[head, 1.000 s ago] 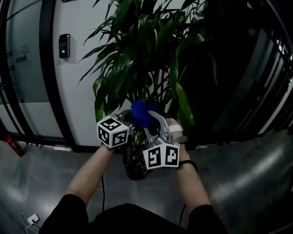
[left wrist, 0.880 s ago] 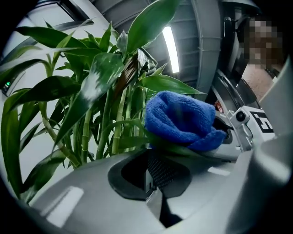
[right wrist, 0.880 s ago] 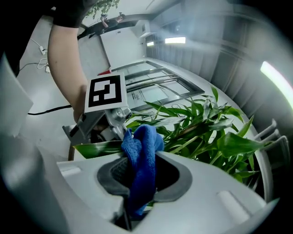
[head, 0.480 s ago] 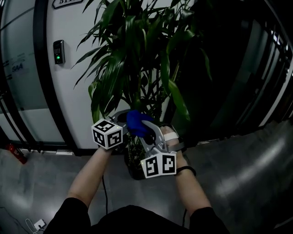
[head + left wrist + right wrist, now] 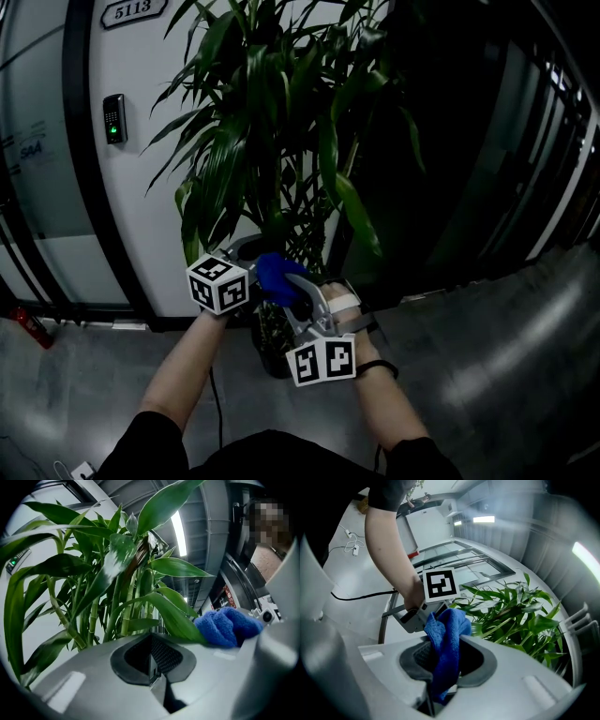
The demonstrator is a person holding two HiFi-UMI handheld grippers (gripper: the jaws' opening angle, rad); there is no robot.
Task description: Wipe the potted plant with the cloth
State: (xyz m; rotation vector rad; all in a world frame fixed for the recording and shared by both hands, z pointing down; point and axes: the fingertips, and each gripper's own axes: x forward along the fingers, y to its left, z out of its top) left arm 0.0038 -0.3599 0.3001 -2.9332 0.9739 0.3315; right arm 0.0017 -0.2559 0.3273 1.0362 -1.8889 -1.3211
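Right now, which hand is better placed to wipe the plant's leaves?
Right. The right tool is shut on the blue cloth, with the leaves just beyond. The left tool is shut, holding nothing.

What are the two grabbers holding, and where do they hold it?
The right gripper pinches the blue cloth near one end; the left gripper holds nothing.

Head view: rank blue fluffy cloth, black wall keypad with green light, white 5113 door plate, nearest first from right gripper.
1. Blue fluffy cloth, clamped in the right gripper.
2. Black wall keypad, upper left.
3. White 5113 door plate, top left.
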